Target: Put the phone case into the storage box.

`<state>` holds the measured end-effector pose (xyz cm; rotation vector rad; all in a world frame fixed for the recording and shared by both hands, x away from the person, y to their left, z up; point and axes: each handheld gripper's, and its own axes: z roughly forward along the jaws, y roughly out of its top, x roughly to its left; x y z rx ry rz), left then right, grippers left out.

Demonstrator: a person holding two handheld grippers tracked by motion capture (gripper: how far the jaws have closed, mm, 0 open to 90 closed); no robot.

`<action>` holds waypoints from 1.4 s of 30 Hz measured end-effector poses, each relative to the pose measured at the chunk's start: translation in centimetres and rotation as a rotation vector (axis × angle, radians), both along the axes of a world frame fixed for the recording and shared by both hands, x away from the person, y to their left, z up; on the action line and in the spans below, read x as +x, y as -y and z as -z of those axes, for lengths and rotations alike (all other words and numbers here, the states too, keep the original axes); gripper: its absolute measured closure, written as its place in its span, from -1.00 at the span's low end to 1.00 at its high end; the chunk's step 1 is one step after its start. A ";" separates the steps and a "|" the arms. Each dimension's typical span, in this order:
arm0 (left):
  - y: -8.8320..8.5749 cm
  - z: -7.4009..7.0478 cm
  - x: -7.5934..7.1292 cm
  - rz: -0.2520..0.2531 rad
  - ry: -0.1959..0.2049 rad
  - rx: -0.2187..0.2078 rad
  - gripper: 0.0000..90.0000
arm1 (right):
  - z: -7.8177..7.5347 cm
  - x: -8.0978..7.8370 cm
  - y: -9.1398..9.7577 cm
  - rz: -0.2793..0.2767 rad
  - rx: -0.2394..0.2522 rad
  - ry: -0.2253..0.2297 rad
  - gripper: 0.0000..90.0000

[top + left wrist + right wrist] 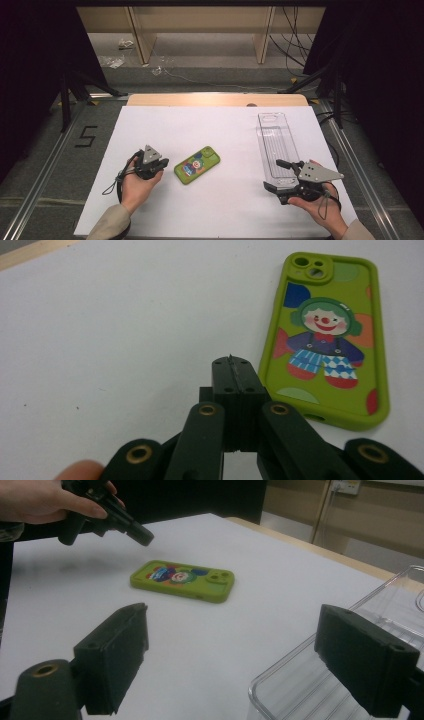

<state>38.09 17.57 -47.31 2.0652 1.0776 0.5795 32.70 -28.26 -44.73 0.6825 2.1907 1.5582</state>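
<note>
Landmark: the green phone case (197, 165), lying flat on the white counter (225, 210) with its clown picture facing up.
Your left hand-held gripper (151, 164): just beside the case's left end, clenched on nothing; in the left gripper view the black jaws meet, the case beside them, not touched.
Your right hand-held gripper (281, 175): well to the right of the case, released, jaws wide apart.
Clear tray (276, 142): far right of the case; its near corner lies between your right jaws, whether touching you cannot tell.
</note>
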 end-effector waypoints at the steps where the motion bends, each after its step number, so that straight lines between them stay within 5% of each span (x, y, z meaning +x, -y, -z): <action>1: 0.2 0.4 0.6 0.003 -0.013 0.010 0.99 | 0.0 0.0 0.0 0.001 0.000 0.001 -0.67; 13: 1.3 1.7 2.6 0.030 -0.069 0.036 0.99 | 0.0 0.0 0.1 0.004 0.010 0.002 -0.67; 27: 1.3 2.2 2.5 0.040 -0.081 0.010 0.99 | -0.1 0.0 0.1 0.006 0.008 0.001 -0.67; 42: 1.7 2.1 1.3 0.102 -0.073 0.031 0.99 | -0.1 -0.1 0.2 0.009 0.008 0.002 -0.66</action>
